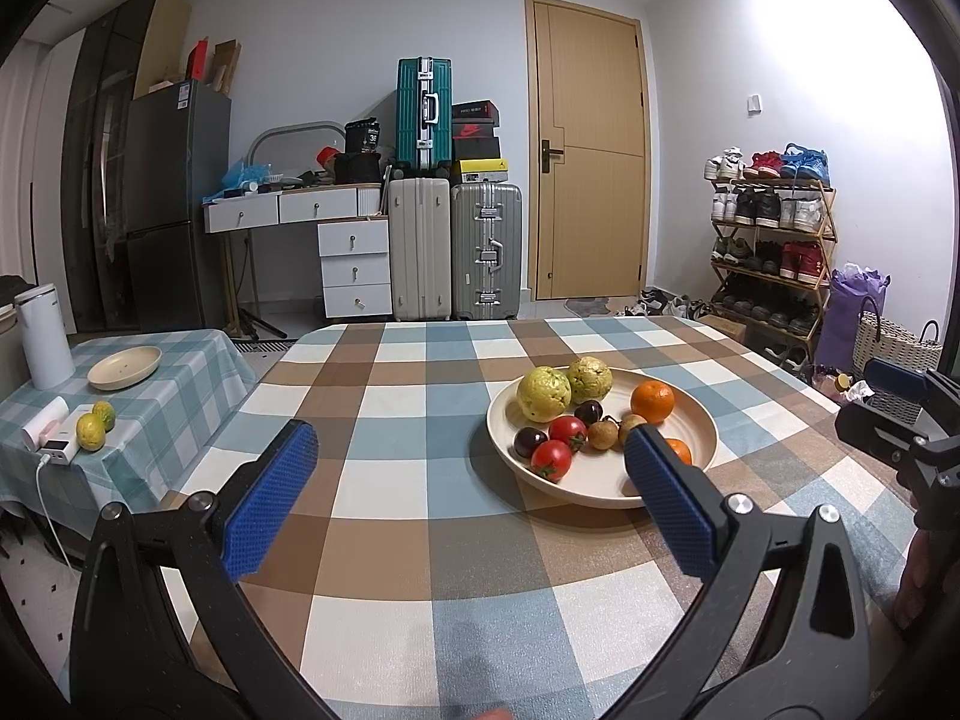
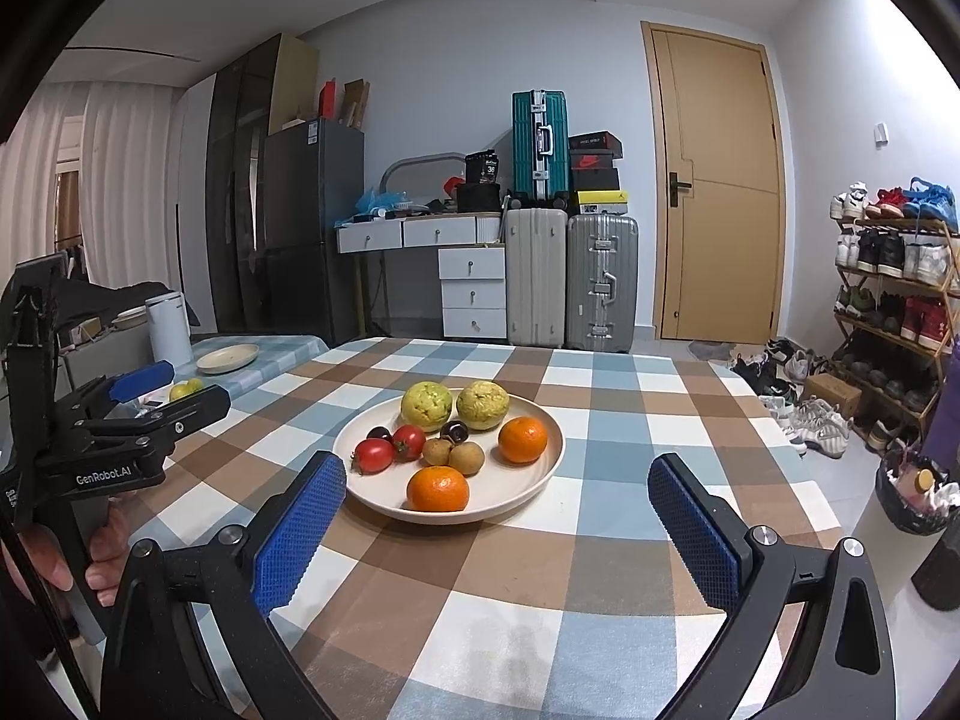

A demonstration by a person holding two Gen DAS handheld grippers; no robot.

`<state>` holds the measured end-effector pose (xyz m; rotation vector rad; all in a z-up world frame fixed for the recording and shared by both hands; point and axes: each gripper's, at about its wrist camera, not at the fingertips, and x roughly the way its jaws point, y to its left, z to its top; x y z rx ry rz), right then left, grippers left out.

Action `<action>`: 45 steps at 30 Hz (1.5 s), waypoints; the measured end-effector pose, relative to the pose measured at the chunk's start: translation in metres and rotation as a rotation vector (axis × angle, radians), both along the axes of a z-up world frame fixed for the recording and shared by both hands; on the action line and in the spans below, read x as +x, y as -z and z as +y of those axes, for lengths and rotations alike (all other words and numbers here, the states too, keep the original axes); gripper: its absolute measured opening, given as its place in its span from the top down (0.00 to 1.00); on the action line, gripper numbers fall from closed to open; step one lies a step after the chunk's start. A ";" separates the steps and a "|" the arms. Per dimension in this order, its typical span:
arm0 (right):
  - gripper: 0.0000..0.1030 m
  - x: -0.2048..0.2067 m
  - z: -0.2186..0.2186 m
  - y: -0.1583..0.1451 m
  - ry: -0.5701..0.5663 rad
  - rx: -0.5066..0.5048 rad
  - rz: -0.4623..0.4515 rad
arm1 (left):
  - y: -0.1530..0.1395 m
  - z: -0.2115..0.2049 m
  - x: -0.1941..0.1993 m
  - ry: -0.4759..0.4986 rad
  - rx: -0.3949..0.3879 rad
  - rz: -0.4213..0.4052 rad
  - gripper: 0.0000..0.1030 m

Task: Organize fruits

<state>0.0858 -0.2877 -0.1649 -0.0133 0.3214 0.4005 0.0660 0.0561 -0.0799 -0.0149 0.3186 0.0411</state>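
Checked cloth in brown, blue and white covers the counter [image 2: 480,570], and on it, at the centre of the right wrist view, sits a cream plate [image 2: 543,468] loaded with fruit. We count two yellow-green guavas [image 2: 426,402] at its far edge, two oranges [image 2: 522,440], two red tomatoes [image 2: 373,455], two brown longans [image 2: 466,458] and dark plum-like fruits [image 2: 455,432] between them. Our left tongs [image 1: 471,462] hang released above the cloth, the right pad overlapping the plate's near rim in the left wrist view. Our right tongs [image 2: 497,495] are likewise spread wide, empty, just short of the plate. At the left of the left wrist view a second, smaller counter [image 1: 180,372] carries an empty cream dish [image 1: 125,367] and two small yellow-green fruits [image 1: 96,423].
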 end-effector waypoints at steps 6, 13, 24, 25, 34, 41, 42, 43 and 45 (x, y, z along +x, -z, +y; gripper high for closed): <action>0.00 0.000 0.000 0.000 0.001 0.000 -0.005 | -0.001 0.000 -0.001 0.000 0.000 0.000 0.01; 0.00 0.000 0.000 0.000 0.001 0.000 -0.005 | -0.001 0.000 -0.001 0.000 0.000 0.000 0.01; 0.00 0.000 0.000 0.000 0.001 0.001 -0.005 | -0.001 0.000 -0.002 0.000 0.000 0.000 0.01; 0.00 0.000 0.000 0.000 0.001 0.001 -0.005 | -0.001 0.000 -0.002 0.000 0.000 0.000 0.01; 0.00 0.000 0.000 0.000 0.001 0.001 -0.005 | 0.001 0.000 0.000 0.000 0.000 0.000 0.01; 0.00 0.000 0.000 0.000 0.001 0.001 -0.005 | 0.000 0.000 -0.002 0.000 0.000 0.000 0.01; 0.00 0.000 0.000 0.000 0.001 0.001 -0.005 | 0.001 0.000 0.000 0.000 0.000 0.000 0.01; 0.00 0.000 0.000 0.000 0.001 0.001 -0.005 | -0.001 0.000 -0.002 0.000 0.000 0.000 0.01; 0.00 0.000 0.000 0.000 0.001 0.001 -0.005 | -0.001 0.000 -0.002 0.000 0.000 0.000 0.01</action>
